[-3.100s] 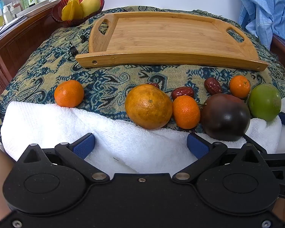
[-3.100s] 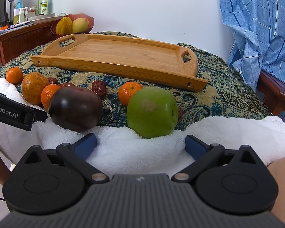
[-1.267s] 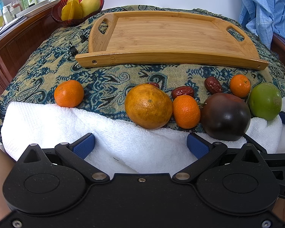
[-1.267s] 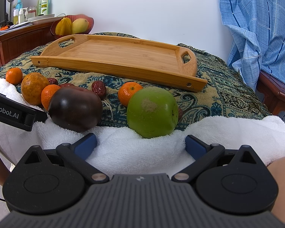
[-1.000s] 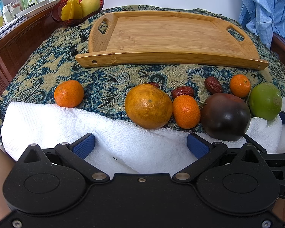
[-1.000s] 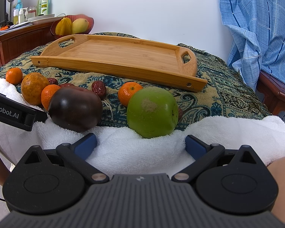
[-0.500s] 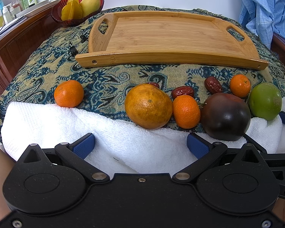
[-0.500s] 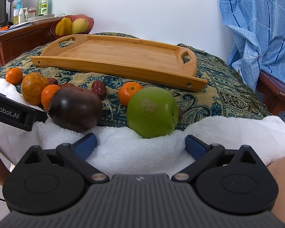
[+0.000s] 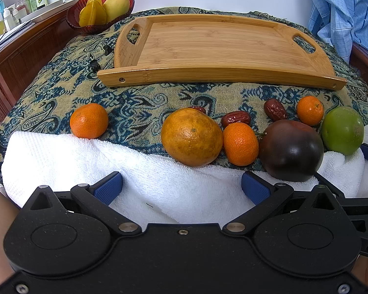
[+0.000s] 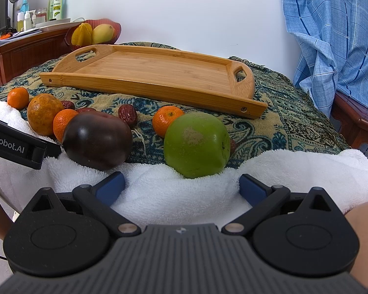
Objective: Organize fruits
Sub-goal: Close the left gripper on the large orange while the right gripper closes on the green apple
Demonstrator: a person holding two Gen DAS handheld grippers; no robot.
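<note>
A row of fruit lies on the patterned cloth by a white towel [image 9: 61,156]: a small mandarin [image 9: 88,120], a large orange [image 9: 191,137], a second mandarin [image 9: 240,144], a dark plum [image 9: 290,150], a green apple [image 9: 343,130], a third mandarin [image 9: 309,110] and red dates [image 9: 235,118]. An empty bamboo tray [image 9: 208,46] lies behind them. My left gripper [image 9: 181,188] is open over the towel, before the large orange. My right gripper [image 10: 181,186] is open just before the green apple [image 10: 196,144], with the plum [image 10: 97,140] to its left.
A red bowl [image 9: 99,9] with a mango and starfruit sits at the back left on a wooden cabinet [image 9: 17,56] with bottles. A blue checked cloth [image 10: 336,31] hangs over a wooden chair at the right. The left gripper's body [image 10: 14,144] shows at the right view's left edge.
</note>
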